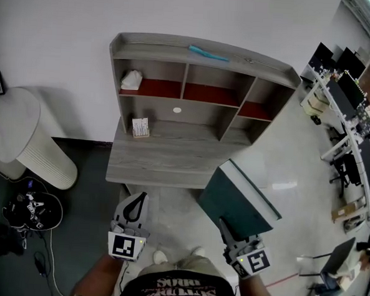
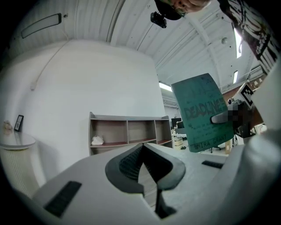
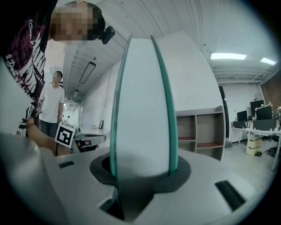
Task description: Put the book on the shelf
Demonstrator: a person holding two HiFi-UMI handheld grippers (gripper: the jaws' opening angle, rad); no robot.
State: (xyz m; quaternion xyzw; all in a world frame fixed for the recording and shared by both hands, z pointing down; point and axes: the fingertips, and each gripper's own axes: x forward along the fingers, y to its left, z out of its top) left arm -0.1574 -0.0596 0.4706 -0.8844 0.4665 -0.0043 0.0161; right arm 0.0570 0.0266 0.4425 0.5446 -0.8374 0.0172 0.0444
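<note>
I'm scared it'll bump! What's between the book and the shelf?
Nothing in the way. In the head view, only bare ledge lies between book and shelf.

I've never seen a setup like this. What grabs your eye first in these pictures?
A teal book stands out most, clamped in the right tool at the lower right of the head view. Ahead stands a grey shelf with red-floored compartments, and a white lump sits in the left one. The left tool, at lower left, holds nothing.
</note>
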